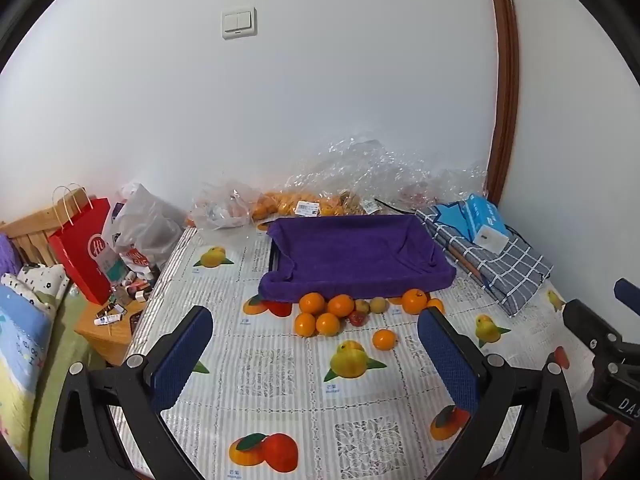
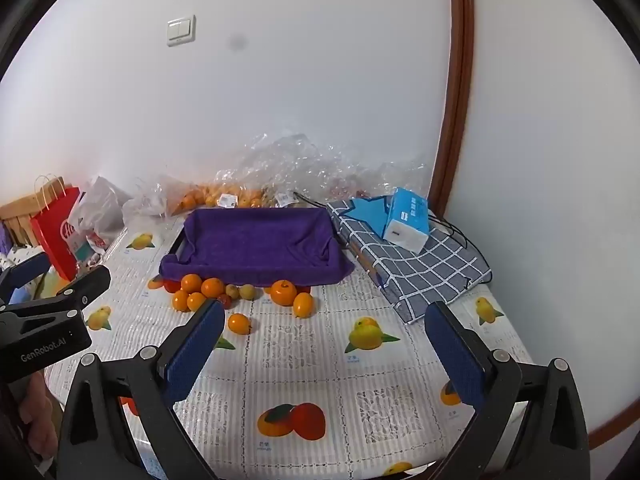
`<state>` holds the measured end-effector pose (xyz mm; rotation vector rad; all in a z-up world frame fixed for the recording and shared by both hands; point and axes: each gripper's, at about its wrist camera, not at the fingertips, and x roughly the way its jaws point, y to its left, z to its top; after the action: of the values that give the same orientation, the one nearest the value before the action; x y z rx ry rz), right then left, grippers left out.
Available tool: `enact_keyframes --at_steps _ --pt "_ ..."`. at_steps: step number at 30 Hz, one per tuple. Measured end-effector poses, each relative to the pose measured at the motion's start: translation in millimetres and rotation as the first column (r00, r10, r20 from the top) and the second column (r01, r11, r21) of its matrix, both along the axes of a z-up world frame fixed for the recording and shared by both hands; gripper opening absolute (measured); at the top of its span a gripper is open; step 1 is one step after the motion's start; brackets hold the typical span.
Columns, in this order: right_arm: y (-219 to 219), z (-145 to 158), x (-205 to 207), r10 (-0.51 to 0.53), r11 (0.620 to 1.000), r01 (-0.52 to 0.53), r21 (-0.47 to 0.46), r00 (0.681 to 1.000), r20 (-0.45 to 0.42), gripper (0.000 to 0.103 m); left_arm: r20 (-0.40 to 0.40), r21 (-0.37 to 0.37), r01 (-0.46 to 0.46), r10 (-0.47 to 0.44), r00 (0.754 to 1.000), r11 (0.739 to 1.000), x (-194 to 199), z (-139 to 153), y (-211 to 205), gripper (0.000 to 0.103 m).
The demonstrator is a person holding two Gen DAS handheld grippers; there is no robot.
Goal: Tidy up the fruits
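White wall and a brown curved frame back a table (image 1: 280, 408) covered in a fruit-printed cloth, pushed up against that wall.

The loose fruits (image 1: 328, 312) lie in a cluster on the cloth, pressed against the near edge of the purple-lined tray (image 1: 352, 252); most are oranges, with a couple of small pale and red ones between them. One orange (image 1: 384, 339) sits alone, nearer the table's front edge. The tray holds nothing visible, so the sorting appears not yet begun, and the tray looks like the intended destination.

Both tools hover above the front part of the table, short of the fruit. The left gripper (image 1: 316, 356) has its jaws wide apart and empty, as does the right gripper (image 2: 326, 354), probably readied for a first pick.

Behind the tray, bagged oranges (image 1: 288, 204) and crumpled clear plastic lie along the wall edge; a checked cloth (image 1: 500, 264) with a blue tissue pack (image 1: 484, 220) occupies the right side.

The left view alone shows the bedding and low wooden stand (image 1: 108, 328) off the table's left edge. The right view alone shows the lone orange (image 2: 239, 323) just beside its left finger.
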<state>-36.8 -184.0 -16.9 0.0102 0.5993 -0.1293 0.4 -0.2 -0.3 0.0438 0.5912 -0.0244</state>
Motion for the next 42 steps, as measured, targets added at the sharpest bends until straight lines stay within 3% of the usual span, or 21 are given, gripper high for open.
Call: enact_keyframes --at_steps 10,14,42 --pt "-3 7 -4 0.008 1.0 -0.008 -0.011 0.999 -0.039 0.099 0.001 -0.004 0.0 0.0 1.0 1.0 -4 4 -9 0.103" --pt "-2 7 -12 -0.002 1.0 0.002 -0.002 1.0 -0.022 0.099 -0.007 -0.037 -0.004 0.003 1.0 0.999 -6 13 -1 0.103" --pt "1 13 -21 0.005 1.0 -0.005 0.009 1.0 0.01 0.099 0.034 -0.051 -0.009 0.011 0.999 0.999 -19 17 -1 0.103"
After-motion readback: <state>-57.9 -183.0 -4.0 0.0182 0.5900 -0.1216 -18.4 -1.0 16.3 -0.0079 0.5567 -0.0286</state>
